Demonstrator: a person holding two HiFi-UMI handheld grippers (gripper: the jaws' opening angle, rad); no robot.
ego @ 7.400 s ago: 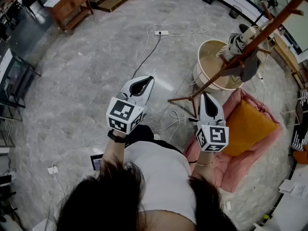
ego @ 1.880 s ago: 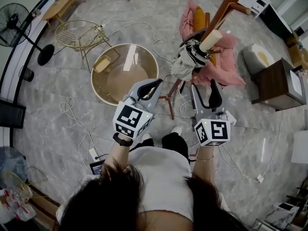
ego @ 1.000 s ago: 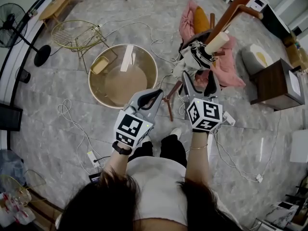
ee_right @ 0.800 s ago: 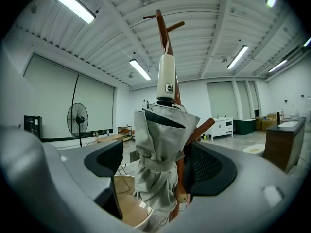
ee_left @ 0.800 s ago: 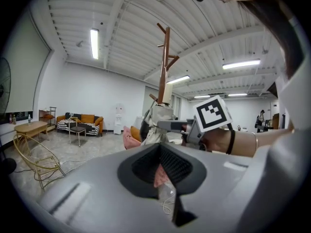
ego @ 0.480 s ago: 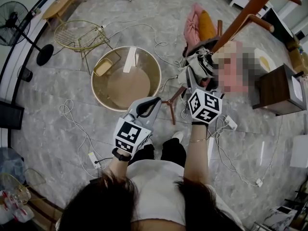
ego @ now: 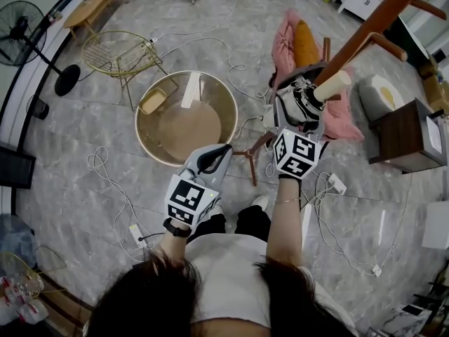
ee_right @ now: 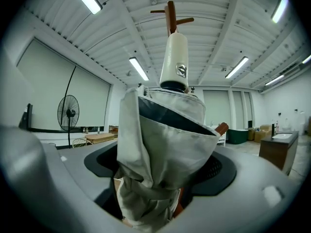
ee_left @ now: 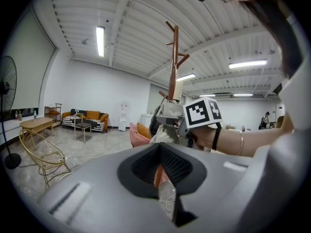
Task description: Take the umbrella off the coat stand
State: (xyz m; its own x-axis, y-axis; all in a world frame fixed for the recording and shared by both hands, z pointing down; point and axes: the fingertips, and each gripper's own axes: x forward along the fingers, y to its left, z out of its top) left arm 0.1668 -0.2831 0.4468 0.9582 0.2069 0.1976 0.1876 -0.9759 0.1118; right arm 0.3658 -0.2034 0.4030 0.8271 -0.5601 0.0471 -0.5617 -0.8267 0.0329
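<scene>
Over the last second the right gripper (ego: 293,126) climbs from waist height to the folded umbrella (ego: 300,104) and now has it. In the right gripper view its jaws stand part-way closed, one on each side of the bunched grey fabric (ee_right: 155,144) and pressed against it, the cream handle (ee_right: 175,62) pointing up. The umbrella hangs against the coat stand (ego: 372,27); no view shows what loops it to a peg. The grasp looks made; lifting free likely comes next. The left gripper (ego: 214,159) is low and idle, jaws together on nothing, just a slit between them. A peg (ego: 389,44) juts out just above the handle and could catch it. Below are the stand's feet (ego: 249,149), loose cables (ego: 112,181), a round glass table (ego: 235,114) and pink cushions (ego: 284,41).
</scene>
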